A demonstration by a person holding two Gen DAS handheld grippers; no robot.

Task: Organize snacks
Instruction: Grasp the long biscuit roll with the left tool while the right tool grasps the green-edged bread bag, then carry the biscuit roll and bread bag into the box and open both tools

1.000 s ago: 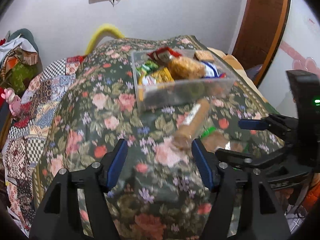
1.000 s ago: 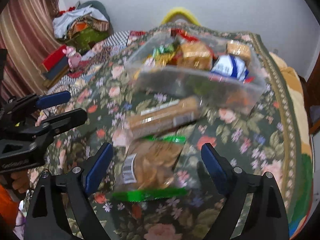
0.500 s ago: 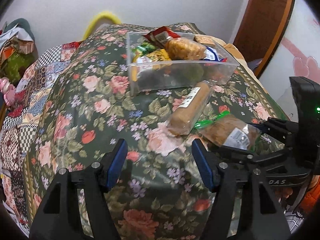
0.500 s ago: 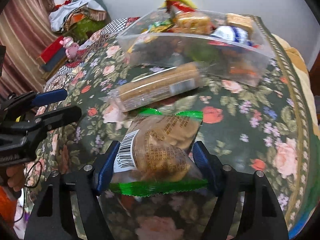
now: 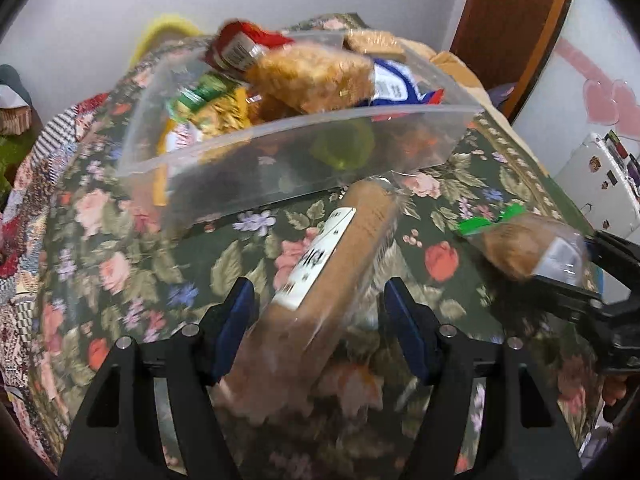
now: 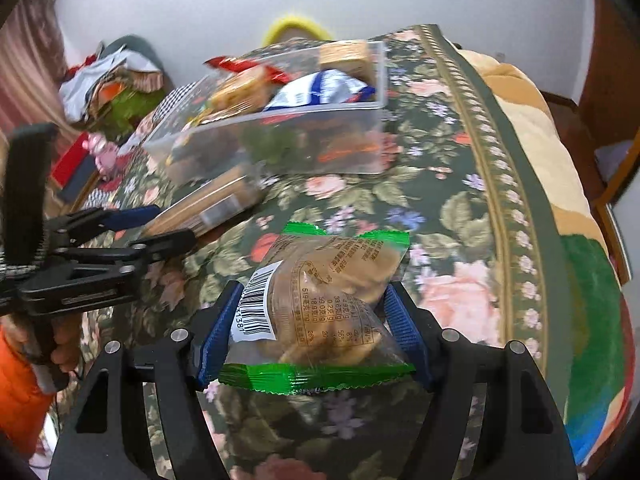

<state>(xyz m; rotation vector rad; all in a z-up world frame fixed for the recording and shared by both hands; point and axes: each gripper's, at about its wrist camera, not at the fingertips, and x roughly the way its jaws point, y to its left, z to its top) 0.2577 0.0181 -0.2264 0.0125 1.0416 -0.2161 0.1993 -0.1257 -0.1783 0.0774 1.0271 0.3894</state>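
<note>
The right gripper [image 6: 314, 328] clamped a cookie packet [image 6: 320, 312] while the left gripper [image 5: 318, 320] straddled a biscuit roll [image 5: 320, 272], fingers wide, beside the snack bin [image 5: 304, 160].

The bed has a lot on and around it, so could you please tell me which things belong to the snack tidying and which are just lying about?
Job:
- clear bin holding snacks
- long biscuit sleeve, between the left hand-held gripper fingers
- green-edged cookie pack, gripped by the right hand-held gripper

Lying about:
- floral bedspread
- clothes pile
- pink toy

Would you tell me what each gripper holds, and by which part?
Right gripper: green-edged packet, pinched across its near half. Left gripper: open around the biscuit roll, not gripping.
</note>
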